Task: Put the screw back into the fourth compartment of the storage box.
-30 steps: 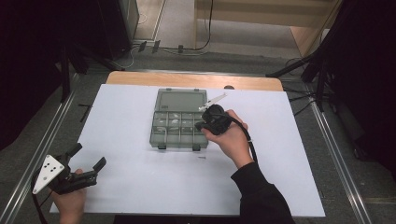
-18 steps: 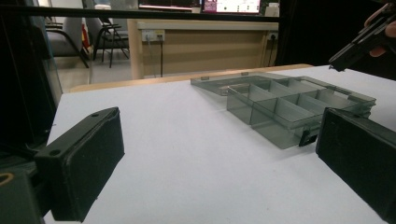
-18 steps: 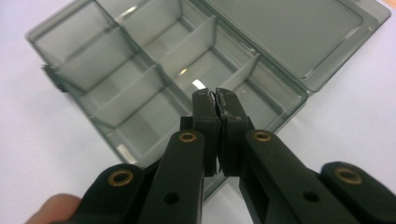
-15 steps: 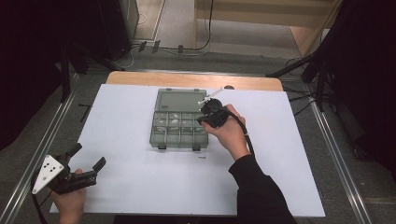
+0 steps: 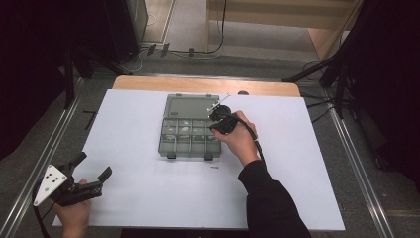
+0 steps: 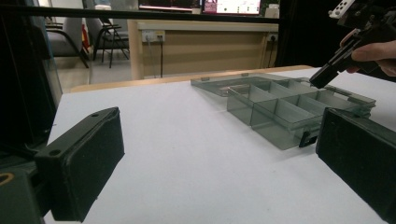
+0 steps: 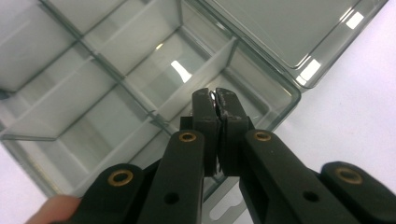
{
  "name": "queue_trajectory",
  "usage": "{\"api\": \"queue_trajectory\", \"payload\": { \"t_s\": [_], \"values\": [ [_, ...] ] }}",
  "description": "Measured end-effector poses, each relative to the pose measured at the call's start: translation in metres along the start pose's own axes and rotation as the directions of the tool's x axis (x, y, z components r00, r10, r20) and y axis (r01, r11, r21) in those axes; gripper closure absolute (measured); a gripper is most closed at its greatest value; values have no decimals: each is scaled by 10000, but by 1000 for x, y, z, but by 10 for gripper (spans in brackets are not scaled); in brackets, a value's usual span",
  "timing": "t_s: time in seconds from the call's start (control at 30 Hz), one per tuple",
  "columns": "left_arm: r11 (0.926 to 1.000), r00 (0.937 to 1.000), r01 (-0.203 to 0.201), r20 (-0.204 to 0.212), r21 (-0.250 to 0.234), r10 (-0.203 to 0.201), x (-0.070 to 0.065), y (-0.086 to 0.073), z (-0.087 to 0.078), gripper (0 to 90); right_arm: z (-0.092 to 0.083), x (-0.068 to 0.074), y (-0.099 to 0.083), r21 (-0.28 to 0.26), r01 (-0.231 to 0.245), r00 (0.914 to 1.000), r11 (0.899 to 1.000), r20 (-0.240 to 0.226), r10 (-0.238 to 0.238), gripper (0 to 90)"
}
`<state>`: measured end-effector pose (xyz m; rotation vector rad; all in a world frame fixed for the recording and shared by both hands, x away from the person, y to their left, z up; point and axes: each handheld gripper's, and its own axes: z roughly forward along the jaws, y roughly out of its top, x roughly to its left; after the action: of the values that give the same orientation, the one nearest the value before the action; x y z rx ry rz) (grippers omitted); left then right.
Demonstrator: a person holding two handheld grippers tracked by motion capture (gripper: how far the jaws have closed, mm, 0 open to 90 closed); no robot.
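A smoky clear compartment box [image 5: 188, 155] lies open on the white table, its lid [image 5: 190, 106] folded flat toward the far side. My right gripper [image 5: 214, 126] points down into the box's far right compartment [image 7: 243, 79]. It is shut on a small shiny metal piece [image 7: 215, 94] pinched at the very tips of the right gripper [image 7: 215, 97]. In the left gripper view the right gripper [image 6: 320, 80] hovers just over the box [image 6: 280, 112]. My left gripper [image 5: 93, 166] rests open at the table's near left corner, with nothing in the left gripper [image 6: 219, 140].
A small screw [image 5: 213, 167] lies on the white sheet just in front of the box. A bare wooden strip [image 5: 148, 83] runs along the table's far edge. Metal rails [image 5: 39, 173] flank both sides, and dark stands and cables lie beyond.
My right hand has shifted slightly away and to the left and sunk lower over the box's right compartments. The left gripper has stayed put.
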<state>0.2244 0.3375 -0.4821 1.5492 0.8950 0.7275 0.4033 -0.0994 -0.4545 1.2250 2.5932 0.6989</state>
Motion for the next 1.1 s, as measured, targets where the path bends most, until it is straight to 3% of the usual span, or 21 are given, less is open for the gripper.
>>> {"api": "queue_trajectory", "payload": {
  "t_s": [0.17, 0.27, 0.37, 0.47, 0.63, 0.8, 1.1],
  "values": [
    [10000, 10000, 4, 3, -8, -4, 0, 0, 0, 12, 3, -1, 0, -53, 9, 9999, 10000, 146, -8, 869],
    [10000, 10000, 28, -11, -26, -28, 0, 0, 0, 12, 0, -1, 0, -191, -25, 9999, 9998, -164, 22, 662],
    [10000, 10000, 18, -5, -25, -18, 0, 0, 0, 12, -8, -2, -2, -540, -194, 9978, 9984, -636, 160, 499],
    [10000, 10000, 15, -1, -17, -15, 0, 0, 0, 12, -17, -1, -3, -832, -155, 9967, 9964, -801, 88, 349],
    [10000, 10000, -29, 12, 1, 29, 0, 0, 0, 11, -30, 9, -8, -1005, -62, 9926, 9949, -1215, -60, 167],
    [10000, 10000, -39, 11, 8, 39, 0, 0, 0, 12, -38, 20, -20, -1062, 127, 9960, 9943, -863, -219, 158],
    [10000, 10000, -47, -7, 13, 47, -1, 0, 1, 12, -47, 36, -41, -1213, 341, 9944, 9920, -949, -458, 331]
  ]
}}
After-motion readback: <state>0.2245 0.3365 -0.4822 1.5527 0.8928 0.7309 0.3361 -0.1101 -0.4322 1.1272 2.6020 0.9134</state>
